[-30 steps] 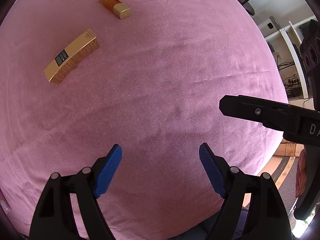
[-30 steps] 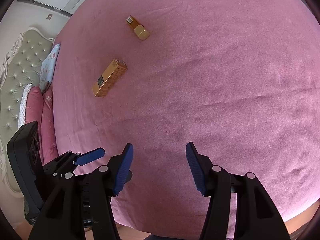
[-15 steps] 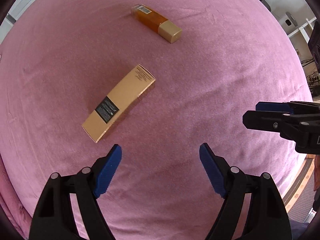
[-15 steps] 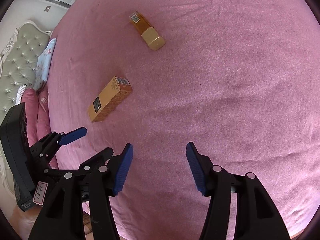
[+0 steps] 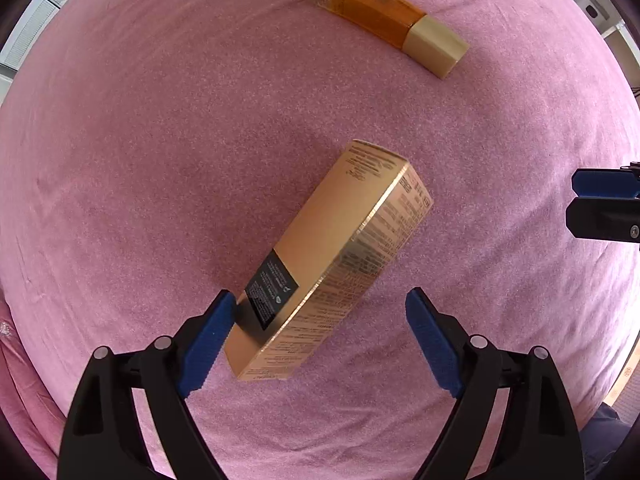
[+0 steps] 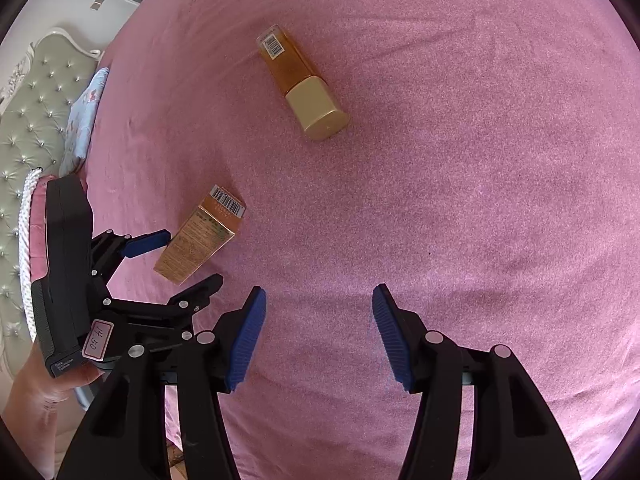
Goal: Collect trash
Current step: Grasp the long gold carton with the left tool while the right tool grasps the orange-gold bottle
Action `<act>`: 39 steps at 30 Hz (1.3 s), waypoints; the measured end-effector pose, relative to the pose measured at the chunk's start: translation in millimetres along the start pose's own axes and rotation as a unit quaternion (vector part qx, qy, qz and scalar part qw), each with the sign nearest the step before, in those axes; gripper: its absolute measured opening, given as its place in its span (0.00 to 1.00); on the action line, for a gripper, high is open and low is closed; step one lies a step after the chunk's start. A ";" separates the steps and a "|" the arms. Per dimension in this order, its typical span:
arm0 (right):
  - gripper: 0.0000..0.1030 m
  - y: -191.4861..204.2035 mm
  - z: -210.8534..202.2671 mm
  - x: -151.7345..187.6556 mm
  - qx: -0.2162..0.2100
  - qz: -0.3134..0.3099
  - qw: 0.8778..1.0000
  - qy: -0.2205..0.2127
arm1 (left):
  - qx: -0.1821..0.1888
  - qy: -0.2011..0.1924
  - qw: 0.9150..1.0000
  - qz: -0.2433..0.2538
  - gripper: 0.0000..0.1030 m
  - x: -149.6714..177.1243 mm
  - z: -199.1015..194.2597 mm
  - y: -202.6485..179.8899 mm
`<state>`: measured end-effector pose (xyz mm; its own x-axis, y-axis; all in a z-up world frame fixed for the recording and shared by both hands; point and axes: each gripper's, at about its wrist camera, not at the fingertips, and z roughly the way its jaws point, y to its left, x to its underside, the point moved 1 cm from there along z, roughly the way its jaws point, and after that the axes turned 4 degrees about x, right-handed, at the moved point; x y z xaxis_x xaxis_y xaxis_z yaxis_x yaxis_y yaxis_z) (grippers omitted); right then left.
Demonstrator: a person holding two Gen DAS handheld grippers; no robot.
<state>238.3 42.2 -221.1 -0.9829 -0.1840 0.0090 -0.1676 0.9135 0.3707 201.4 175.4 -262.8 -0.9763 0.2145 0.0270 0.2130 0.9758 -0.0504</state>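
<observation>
Pink velvety bedspread (image 5: pixel 168 152) fills both views; a grey-green tufted headboard (image 6: pixel 36 92) w/ a pale floral pillow (image 6: pixel 86 120) sits at the far left edge of the right wrist view.

Long gold cardboard carton w/ a black label patch (image 5: pixel 332 264) lies flat on the spread, set diagonally. Left gripper (image 5: pixel 316 340) points down over the carton's near end. Its jaws have just been opening wider and stand spread, w/ that end of the carton between the blue pads. The left pad (image 5: pixel 208 340) looks to be right against the carton's corner, though actual contact can't be told; the right pad (image 5: pixel 432 344) is clear of it, pink cloth showing in between. Not gripped.

Amber rectangular bottle w/ a pale gold cap and a barcode sticker (image 5: pixel 380 16) lies on its side farther up the spread, well apart from the carton.

Right gripper (image 6: pixel 318 332) is part-open, nothing between its blue pads, only bedspread below. It's off to the carton's right, apart from both items.

A hand (image 6: pixel 44 392) holds the left tool's black body at the lower left of the right wrist view.
</observation>
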 end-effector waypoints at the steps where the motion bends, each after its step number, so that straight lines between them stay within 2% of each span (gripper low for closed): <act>1: 0.53 0.4 0.8 -3.1 0.002 -0.002 1.000 -0.001 | 0.011 0.004 1.000 -0.008 0.79 -3.1 3.9 3.9; 5: 0.53 3.0 3.2 -16.6 0.005 -0.012 1.000 -0.004 | 0.018 0.013 0.999 -0.030 0.68 -12.5 16.9 17.4; 9: 0.53 5.9 3.5 -29.2 0.006 -0.019 1.000 -0.010 | 0.038 0.007 0.997 -0.063 0.63 -19.7 20.7 26.9; 11: 0.53 8.2 4.3 -36.9 0.007 -0.024 1.000 -0.013 | 0.041 0.003 0.997 -0.068 0.51 -21.0 19.3 34.6; 14: 0.53 13.1 5.5 -52.2 0.013 -0.033 0.999 -0.021 | 0.068 -0.010 0.993 -0.100 0.44 -20.2 12.3 47.6; 16: 0.53 16.0 6.8 -63.5 0.018 -0.040 0.999 -0.026 | 0.093 -0.025 0.985 -0.143 0.44 -19.8 7.4 62.1; 19: 0.53 22.3 12.4 -83.5 0.035 -0.053 0.997 -0.033 | 0.132 -0.053 0.967 -0.211 0.44 -14.0 -2.8 79.9; 22: 0.53 27.6 21.1 -99.6 0.051 -0.067 0.996 -0.037 | 0.161 -0.069 0.951 -0.256 0.44 -10.8 -6.0 89.6; 24: 0.50 29.7 27.7 -108.0 0.066 -0.076 0.994 -0.035 | 0.172 -0.074 0.944 -0.273 0.43 -9.4 -5.7 90.4; 28: 0.40 33.9 42.5 -119.4 0.086 -0.089 0.992 -0.024 | 0.184 -0.073 0.937 -0.288 0.44 -5.5 -4.2 79.5; 33: 0.34 29.6 51.2 -122.2 0.098 -0.088 0.991 -0.022 | 0.198 -0.069 0.929 -0.306 0.44 -5.6 4.6 70.3; 39: 0.33 20.4 44.4 -98.6 0.078 -0.089 0.993 -0.016 | 0.193 -0.065 0.928 -0.313 0.43 8.0 3.6 54.5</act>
<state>328.4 95.1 -255.7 -0.9379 -0.3391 -0.0736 -0.3469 0.9128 0.2155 205.0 230.2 -268.9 -0.9063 -0.4195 0.0519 -0.4010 0.8144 -0.4195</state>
